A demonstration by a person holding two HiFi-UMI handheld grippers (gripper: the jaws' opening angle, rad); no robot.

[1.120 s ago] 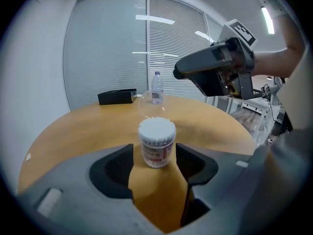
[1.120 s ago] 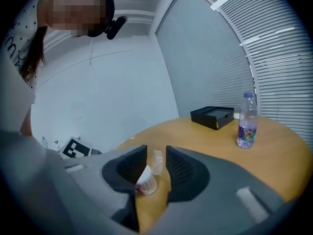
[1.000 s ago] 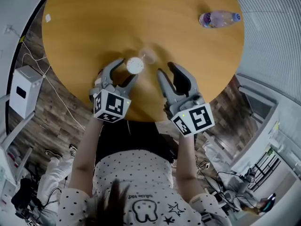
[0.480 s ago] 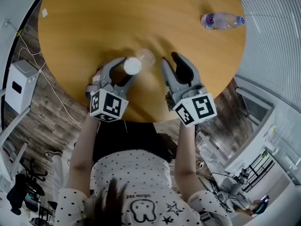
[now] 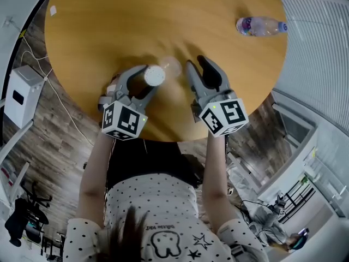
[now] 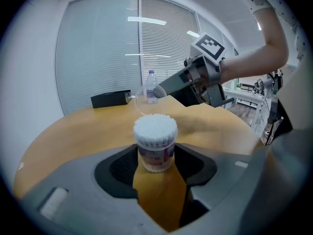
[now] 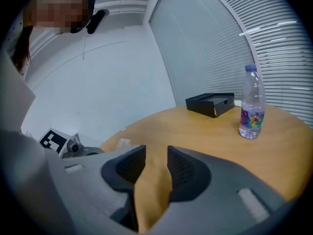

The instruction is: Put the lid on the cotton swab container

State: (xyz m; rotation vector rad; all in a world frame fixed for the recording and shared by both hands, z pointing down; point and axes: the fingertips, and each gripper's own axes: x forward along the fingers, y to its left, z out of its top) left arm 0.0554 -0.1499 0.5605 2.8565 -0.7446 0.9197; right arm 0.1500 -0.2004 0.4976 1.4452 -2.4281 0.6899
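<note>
A round wooden surface [image 5: 109, 26] carries the cotton swab container [image 6: 155, 141], which stands upright near the edge closest to the person, a little left of the middle. It has no lid on, and the white swab tips fill its mouth. The left hand-held gripper [image 5: 151, 78] reaches in from the near side with its jaws spread wide. They have just been closing a little, with the container between them at the tips, and both pads [image 6: 190, 163] appear to press on its sides. The clear lid [image 5: 172, 65] sits on the surface just beyond and to the right of the container, apart from it. The right hand-held gripper [image 5: 194, 63] is to the right of the lid, with its tips close to it; whether they touch it cannot be made out. Its jaws stand only a narrow gap apart, with nothing but bare wood showing between them. Far off to the right a water bottle [image 5: 260, 25] lies on its side, and a black box [image 7: 211, 104] rests near the far edge.
</note>
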